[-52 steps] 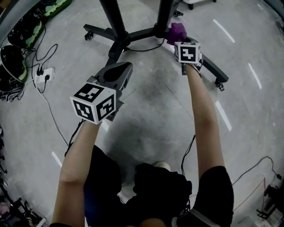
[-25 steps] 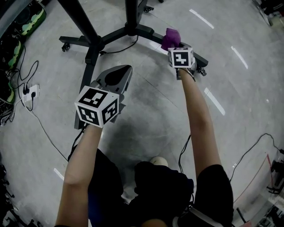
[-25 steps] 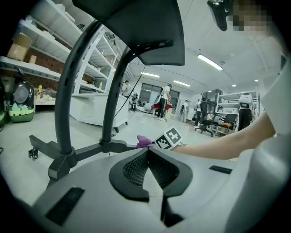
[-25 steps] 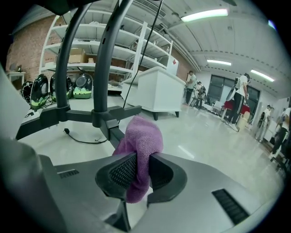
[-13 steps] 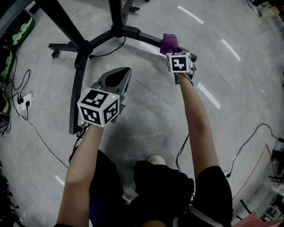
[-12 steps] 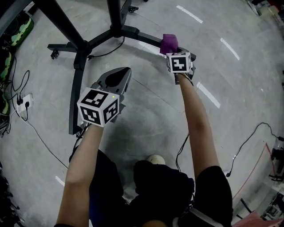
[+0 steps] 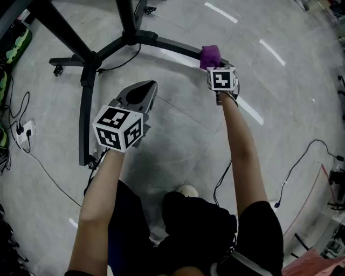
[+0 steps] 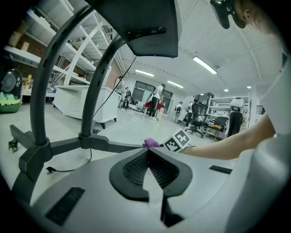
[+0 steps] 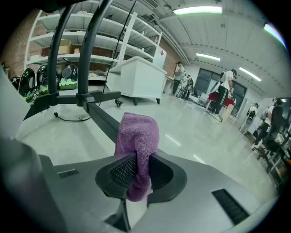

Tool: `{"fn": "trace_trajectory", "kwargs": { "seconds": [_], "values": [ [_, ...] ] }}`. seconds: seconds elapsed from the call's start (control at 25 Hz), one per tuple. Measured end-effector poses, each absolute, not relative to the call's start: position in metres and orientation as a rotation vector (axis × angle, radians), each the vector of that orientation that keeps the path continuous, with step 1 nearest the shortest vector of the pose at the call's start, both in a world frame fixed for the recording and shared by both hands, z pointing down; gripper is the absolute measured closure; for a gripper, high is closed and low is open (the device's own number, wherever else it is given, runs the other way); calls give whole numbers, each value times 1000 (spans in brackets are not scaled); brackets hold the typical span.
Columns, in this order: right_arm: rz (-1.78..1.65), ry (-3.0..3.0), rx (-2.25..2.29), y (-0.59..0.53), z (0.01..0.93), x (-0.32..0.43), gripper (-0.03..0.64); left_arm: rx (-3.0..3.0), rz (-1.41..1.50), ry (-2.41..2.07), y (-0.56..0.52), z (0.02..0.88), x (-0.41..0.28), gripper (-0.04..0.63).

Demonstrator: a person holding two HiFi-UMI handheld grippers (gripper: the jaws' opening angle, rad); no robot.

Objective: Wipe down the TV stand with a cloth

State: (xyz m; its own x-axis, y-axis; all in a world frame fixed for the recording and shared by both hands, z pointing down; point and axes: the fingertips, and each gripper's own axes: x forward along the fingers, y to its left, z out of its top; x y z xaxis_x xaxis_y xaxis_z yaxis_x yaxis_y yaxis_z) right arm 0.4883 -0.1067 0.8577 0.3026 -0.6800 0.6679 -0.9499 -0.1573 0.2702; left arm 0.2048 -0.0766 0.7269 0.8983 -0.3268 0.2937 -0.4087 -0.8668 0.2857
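The black TV stand has a wheeled base with long legs (image 7: 167, 47) spread over the grey floor and upright posts (image 7: 125, 16). My right gripper (image 7: 215, 63) is shut on a purple cloth (image 7: 210, 55), which rests on the far end of the right-hand leg. In the right gripper view the purple cloth (image 9: 137, 145) is pinched between the jaws, with the leg (image 9: 102, 119) running away behind it. My left gripper (image 7: 141, 92) hangs shut and empty over the floor between the legs; in its own view the jaws meet at the tip of the left gripper (image 8: 148, 152).
Another leg (image 7: 84, 116) of the base runs along the floor left of my left gripper. A cable (image 7: 116, 64) trails near the stand's hub. A power strip (image 7: 21, 132) and wires lie at the far left. More cables (image 7: 302, 161) cross the floor on the right.
My right gripper with the cloth has slid outward along the right leg toward its end. The head view has shifted, so the stand sits further left. The left gripper keeps its pose.
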Motion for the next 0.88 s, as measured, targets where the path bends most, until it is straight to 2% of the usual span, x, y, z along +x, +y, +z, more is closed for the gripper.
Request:
{"fn": "trace_trajectory", "kwargs": {
  "seconds": [0.48,0.88],
  "values": [
    [618,-1294,2032,-58,856,538,543,2718,339,-506,-71,730,212,589],
    [627,-1233,2099,-34,852,550,543,2727,327,-477,-68,729,211,589]
  ]
}}
